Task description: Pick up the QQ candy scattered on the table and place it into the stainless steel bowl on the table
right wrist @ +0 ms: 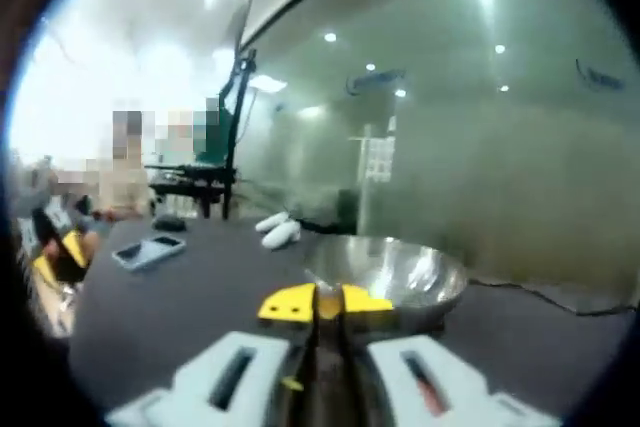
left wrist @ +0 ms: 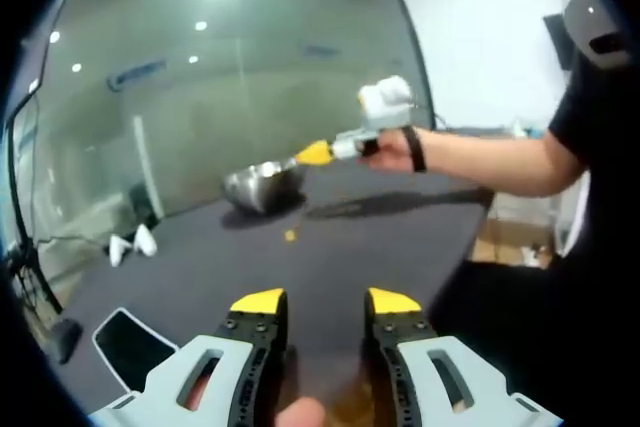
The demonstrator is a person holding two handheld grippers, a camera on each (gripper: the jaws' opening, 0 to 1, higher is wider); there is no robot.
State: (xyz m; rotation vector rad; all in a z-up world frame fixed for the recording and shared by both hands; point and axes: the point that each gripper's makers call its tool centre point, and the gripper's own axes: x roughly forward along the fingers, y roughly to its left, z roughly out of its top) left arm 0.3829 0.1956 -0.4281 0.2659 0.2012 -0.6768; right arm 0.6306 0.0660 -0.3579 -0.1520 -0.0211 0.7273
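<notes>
My left hand-held gripper [left wrist: 326,301] hangs low over the near part of the dark desk [left wrist: 400,237], its yellow-tipped jaws standing wide apart with bare desk between them. Past the tips, on the way to the bowl [left wrist: 262,185], one small yellow candy [left wrist: 290,235] lies by itself on the desk, apart from the bowl's near side. The bowl sits toward the far edge of the desk, tilted-looking in this view, in front of a glass wall.

My right hand-held gripper [left wrist: 316,153] is out there too, held in my hand [left wrist: 392,150], its yellow tip right at the bowl's rim. In the right gripper view that hand-held gripper [right wrist: 318,303] has its jaws drawn close, only a thin slit left between the yellow tips; whether a candy is pinched in there I cannot tell. The bowl [right wrist: 390,273] lies just beyond the tips, shiny and open, and its inside is too blurred to read.

Left of the bowl, in the left gripper view, a pair of small white things [left wrist: 132,244] rests near the desk's edge. A phone [left wrist: 133,347] lies flat well nearer me than the bowl, beside my left jaw.
</notes>
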